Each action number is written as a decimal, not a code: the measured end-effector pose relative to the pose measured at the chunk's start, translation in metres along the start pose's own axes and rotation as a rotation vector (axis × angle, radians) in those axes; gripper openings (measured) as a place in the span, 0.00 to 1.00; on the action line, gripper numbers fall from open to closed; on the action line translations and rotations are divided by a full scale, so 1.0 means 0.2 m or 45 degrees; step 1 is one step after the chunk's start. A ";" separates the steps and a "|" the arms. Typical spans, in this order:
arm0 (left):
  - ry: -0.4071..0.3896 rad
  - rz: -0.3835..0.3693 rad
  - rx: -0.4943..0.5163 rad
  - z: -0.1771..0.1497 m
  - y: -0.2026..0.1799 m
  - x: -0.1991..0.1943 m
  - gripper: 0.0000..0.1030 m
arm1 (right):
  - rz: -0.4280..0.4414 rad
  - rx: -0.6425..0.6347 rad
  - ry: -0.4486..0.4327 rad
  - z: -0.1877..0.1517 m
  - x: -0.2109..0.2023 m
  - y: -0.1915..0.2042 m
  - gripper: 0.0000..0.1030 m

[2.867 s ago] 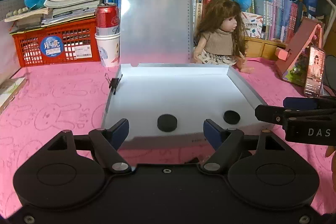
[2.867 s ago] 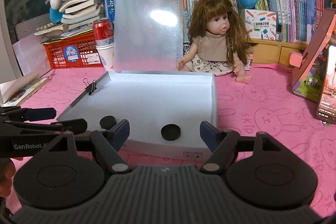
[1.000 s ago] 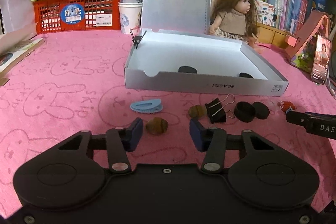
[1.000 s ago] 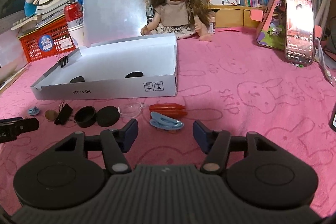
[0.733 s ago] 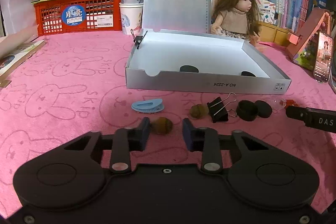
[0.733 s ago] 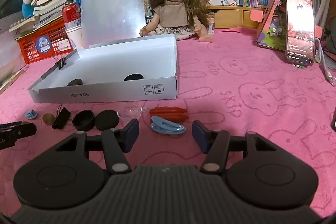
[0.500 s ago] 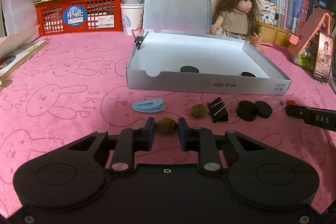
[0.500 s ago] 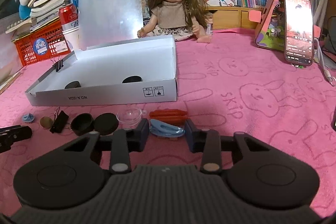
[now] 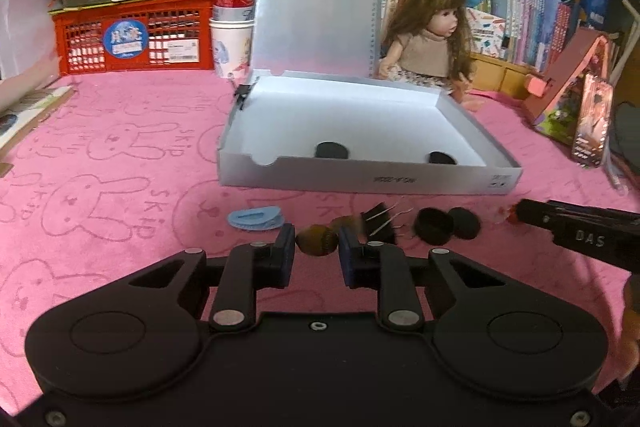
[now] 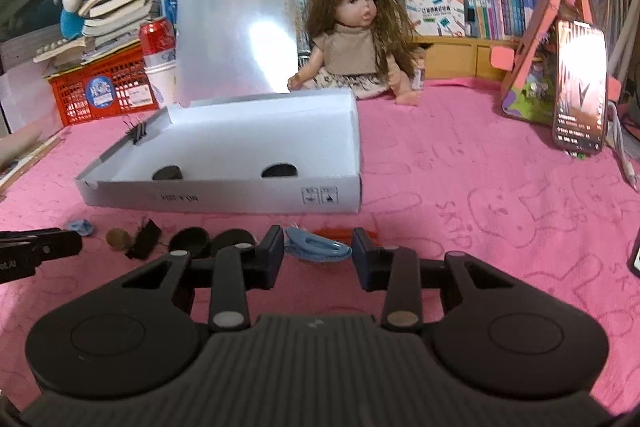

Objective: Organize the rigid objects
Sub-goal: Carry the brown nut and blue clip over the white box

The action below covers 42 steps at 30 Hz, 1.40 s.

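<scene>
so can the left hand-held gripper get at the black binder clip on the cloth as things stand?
Probably not right now. The left hand-held gripper is shut on a brown nut, so its jaws are occupied. The black binder clip lies just beyond its right finger with nothing over it; once the nut is dropped, reach looks easy.

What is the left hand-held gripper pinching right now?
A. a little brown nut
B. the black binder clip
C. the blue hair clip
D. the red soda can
A. In the left wrist view, the left hand-held gripper has both pads pressed on the little brown nut, while the blue hair clip lies apart on the pink cloth to its left.
</scene>
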<state>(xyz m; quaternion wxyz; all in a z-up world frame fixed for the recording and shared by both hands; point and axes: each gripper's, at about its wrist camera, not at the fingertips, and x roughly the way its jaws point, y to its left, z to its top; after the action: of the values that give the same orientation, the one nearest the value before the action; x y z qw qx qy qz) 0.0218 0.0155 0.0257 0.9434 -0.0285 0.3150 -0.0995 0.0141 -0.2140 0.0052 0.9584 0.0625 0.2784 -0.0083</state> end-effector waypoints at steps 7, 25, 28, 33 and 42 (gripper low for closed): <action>-0.017 -0.058 0.019 0.11 -0.06 -0.06 0.21 | 0.032 -0.007 -0.038 0.09 -0.05 0.02 0.40; -0.046 -0.162 0.037 0.44 -0.28 -0.19 0.21 | 0.090 -0.011 -0.082 0.39 -0.19 0.01 0.40; -0.045 -0.162 0.045 0.49 -0.30 -0.20 0.21 | 0.104 -0.011 -0.077 0.43 -0.21 0.01 0.40; -0.037 -0.154 0.053 0.58 -0.31 -0.18 0.21 | 0.136 -0.005 -0.045 0.51 -0.19 0.00 0.40; 0.068 -0.155 0.044 0.74 -0.28 0.16 0.21 | 0.188 0.072 0.096 0.63 0.10 -0.06 0.40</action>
<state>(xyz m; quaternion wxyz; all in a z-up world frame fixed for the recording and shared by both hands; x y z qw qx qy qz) 0.1263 -0.0467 0.1304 0.9272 -0.0286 0.3360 -0.1630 0.0973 -0.2421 0.0988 0.9431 0.1102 0.3085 0.0570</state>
